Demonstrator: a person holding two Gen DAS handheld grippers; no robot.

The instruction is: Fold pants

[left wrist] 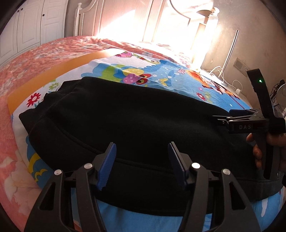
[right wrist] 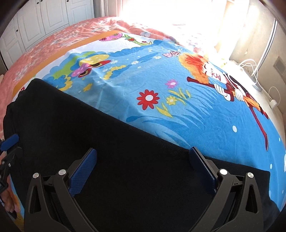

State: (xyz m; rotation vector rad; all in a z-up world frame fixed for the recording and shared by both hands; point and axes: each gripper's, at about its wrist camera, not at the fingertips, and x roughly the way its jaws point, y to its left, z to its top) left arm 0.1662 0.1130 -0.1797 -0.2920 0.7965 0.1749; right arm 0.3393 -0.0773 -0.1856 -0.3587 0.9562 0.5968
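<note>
The left gripper is hovering over the black pants, its blue pads standing partly apart with nothing pinched between them; the cloth is lying below the tips and whether they touch it cannot be told. Directly ahead of it the pants are spreading as a folded dark slab across the cartoon sheet, the far edge running from ahead-left to ahead-right. Off to its left the pants are ending in a bunched edge, near an orange strip. To its right the right gripper is reaching in over the cloth, a hand wrapped round its handle.

The right gripper is hanging with its pads wide apart, also empty, above the pants. Just beyond its right finger the far edge of the pants is slanting past, and beyond that the cartoon sheet is lying bare and flat (plenty of room ahead and to the right). At its far left the left gripper is showing at the frame's edge. Further ahead the pink bedspread is stretching toward white cupboard doors.
</note>
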